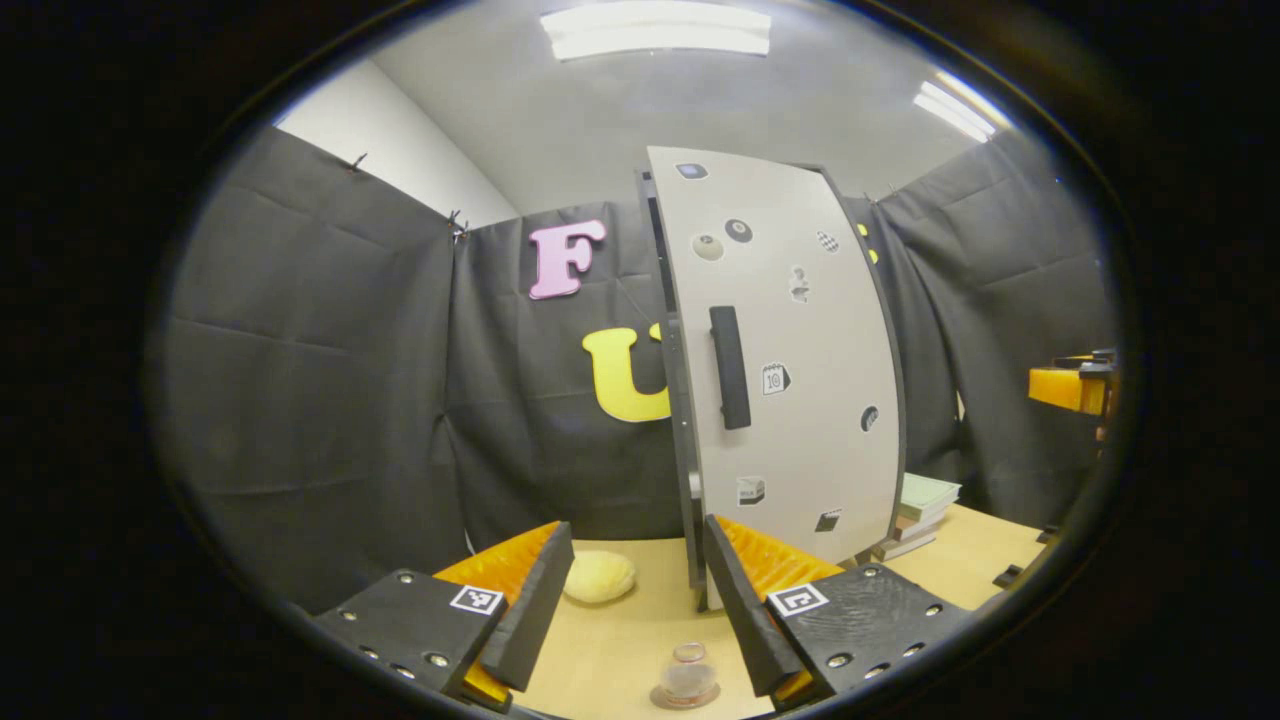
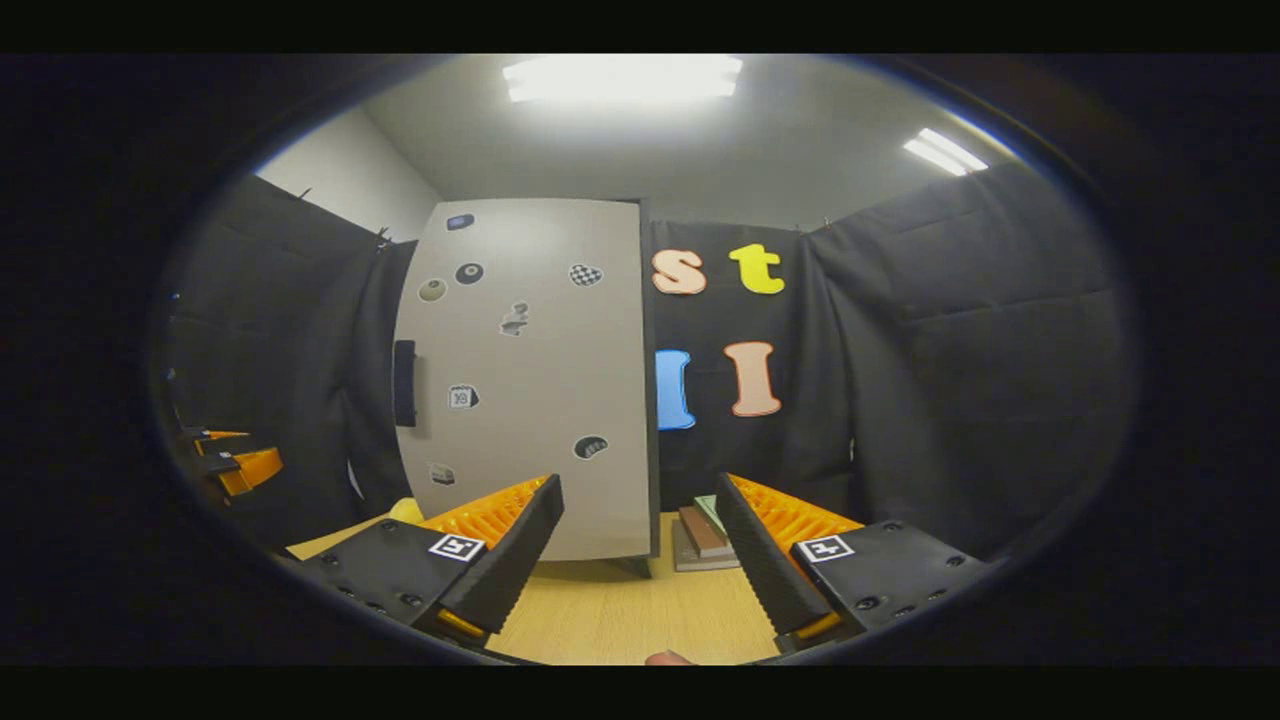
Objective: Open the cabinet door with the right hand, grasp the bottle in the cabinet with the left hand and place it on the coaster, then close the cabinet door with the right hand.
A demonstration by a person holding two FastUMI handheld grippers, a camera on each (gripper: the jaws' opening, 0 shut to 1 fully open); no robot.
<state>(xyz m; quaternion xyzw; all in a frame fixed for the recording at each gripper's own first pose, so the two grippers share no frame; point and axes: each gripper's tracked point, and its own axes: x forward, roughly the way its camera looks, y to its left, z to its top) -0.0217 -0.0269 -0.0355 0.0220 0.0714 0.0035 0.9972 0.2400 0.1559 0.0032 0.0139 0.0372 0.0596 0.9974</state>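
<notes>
Door (image 1: 790, 360) looks shut. Bottle (image 1: 689, 676) stands on the coaster (image 1: 686, 697) on the desk (image 1: 620, 650), at 6 o'clock in the left gripper view. Left tool (image 1: 630, 590) and right tool (image 2: 640, 555) both gape wide, empty. Judged: task looks essentially complete.

Left tongs (image 1: 635, 590) agape; right tongs (image 2: 640, 560) agape.

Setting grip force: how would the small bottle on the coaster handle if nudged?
The bottle looks like clear glass, so probably rigid, slippery, breakable. Small and squat on its coaster, it is likely light and unlikely to tip.
</notes>
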